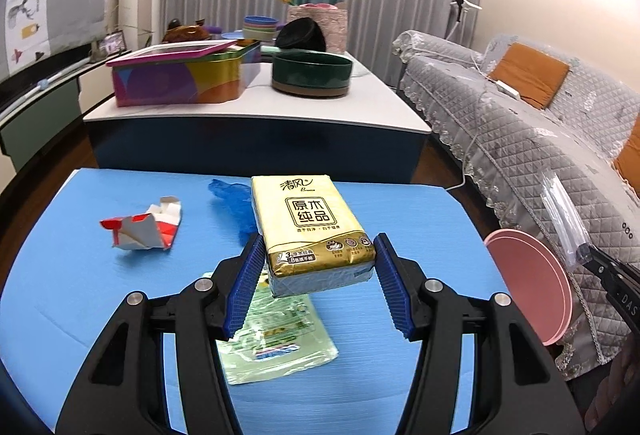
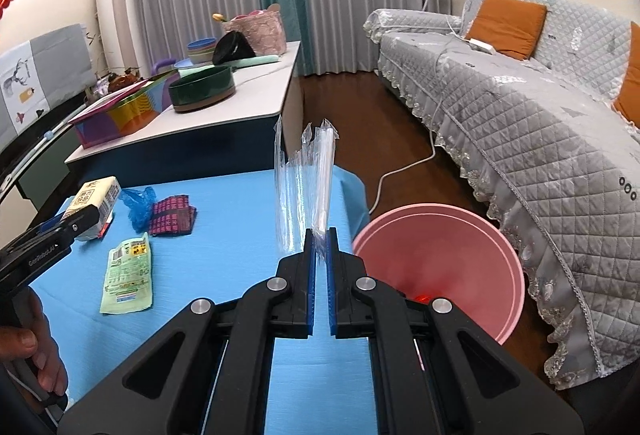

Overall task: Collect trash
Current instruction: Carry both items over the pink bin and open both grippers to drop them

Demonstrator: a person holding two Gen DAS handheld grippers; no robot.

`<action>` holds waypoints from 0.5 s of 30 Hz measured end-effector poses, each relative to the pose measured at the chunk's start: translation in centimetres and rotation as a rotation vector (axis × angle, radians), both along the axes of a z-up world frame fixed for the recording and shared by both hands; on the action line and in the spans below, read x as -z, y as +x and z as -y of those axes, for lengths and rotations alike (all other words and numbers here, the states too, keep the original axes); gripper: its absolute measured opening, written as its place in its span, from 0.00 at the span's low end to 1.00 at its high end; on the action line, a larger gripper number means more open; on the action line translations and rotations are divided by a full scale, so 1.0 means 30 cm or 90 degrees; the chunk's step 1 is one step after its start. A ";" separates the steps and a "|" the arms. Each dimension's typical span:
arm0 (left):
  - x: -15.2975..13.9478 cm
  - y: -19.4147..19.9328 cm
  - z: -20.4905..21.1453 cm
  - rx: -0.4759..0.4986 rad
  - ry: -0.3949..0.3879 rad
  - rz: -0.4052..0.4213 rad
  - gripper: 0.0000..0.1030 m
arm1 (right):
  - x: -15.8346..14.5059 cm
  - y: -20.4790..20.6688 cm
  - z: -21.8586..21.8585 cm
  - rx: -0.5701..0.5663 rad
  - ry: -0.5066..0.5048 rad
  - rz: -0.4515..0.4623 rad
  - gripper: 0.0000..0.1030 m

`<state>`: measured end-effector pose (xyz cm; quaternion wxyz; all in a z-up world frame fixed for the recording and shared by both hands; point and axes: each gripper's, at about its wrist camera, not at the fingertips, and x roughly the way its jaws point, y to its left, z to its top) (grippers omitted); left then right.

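Two tools are working at once. The left tool (image 1: 318, 267) is gripping a gold tissue pack (image 1: 310, 225) half-wide and carrying it clear of the blue desk (image 1: 80, 275). The right tool (image 2: 320, 251) is pinching a clear plastic wrapper (image 2: 304, 187) nearly closed, upright, just beside the pink bin (image 2: 480, 235), probably for dropping. A green packet (image 2: 128, 277) is lying on the desk.
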<state>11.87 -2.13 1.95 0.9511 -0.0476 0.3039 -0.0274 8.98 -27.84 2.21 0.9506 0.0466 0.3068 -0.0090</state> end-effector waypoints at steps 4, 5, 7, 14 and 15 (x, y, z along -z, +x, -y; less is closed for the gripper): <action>0.000 0.004 0.027 0.014 0.004 0.003 0.53 | 0.012 0.000 0.030 0.011 0.004 0.000 0.05; 0.000 0.003 0.032 0.016 0.006 0.003 0.53 | 0.018 0.000 0.039 0.013 0.005 -0.001 0.05; -0.001 0.003 0.044 0.021 0.009 0.005 0.53 | 0.031 0.003 0.059 0.018 0.010 -0.007 0.05; -0.004 0.004 0.075 0.032 0.012 0.006 0.53 | 0.022 0.003 0.116 0.033 0.018 0.000 0.05; -0.004 0.003 0.082 0.034 0.012 0.006 0.53 | 0.018 0.002 0.132 0.038 0.022 0.002 0.05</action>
